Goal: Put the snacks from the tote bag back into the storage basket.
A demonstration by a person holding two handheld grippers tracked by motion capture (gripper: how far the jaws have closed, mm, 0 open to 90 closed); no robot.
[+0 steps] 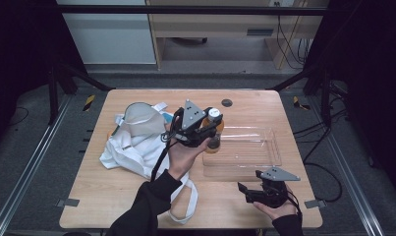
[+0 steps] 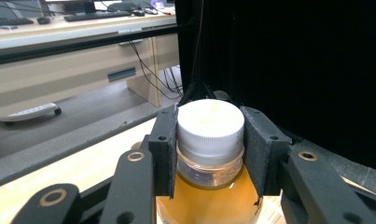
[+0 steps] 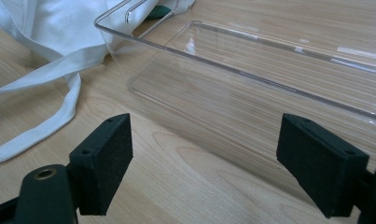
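Observation:
A small clear bottle (image 2: 209, 186) of amber liquid with a white ribbed cap (image 2: 210, 126) sits between the pads of my left gripper (image 2: 209, 149), which is shut on its neck and cap. In the high view the left gripper (image 1: 212, 132) holds the bottle (image 1: 214, 129) over the left end of the clear plastic tray (image 1: 264, 147). My right gripper (image 1: 244, 191) rests near the table's front edge, just in front of the tray. Its jaws stand wide open with nothing between the pads (image 3: 104, 163), facing the tray's near wall (image 3: 185, 88).
A white cloth tote bag (image 1: 136, 135) lies crumpled left of the tray, its straps (image 3: 45, 102) trailing toward the front edge. A small dark disc (image 1: 227, 103) lies near the table's far edge. Black frame posts stand at both far corners.

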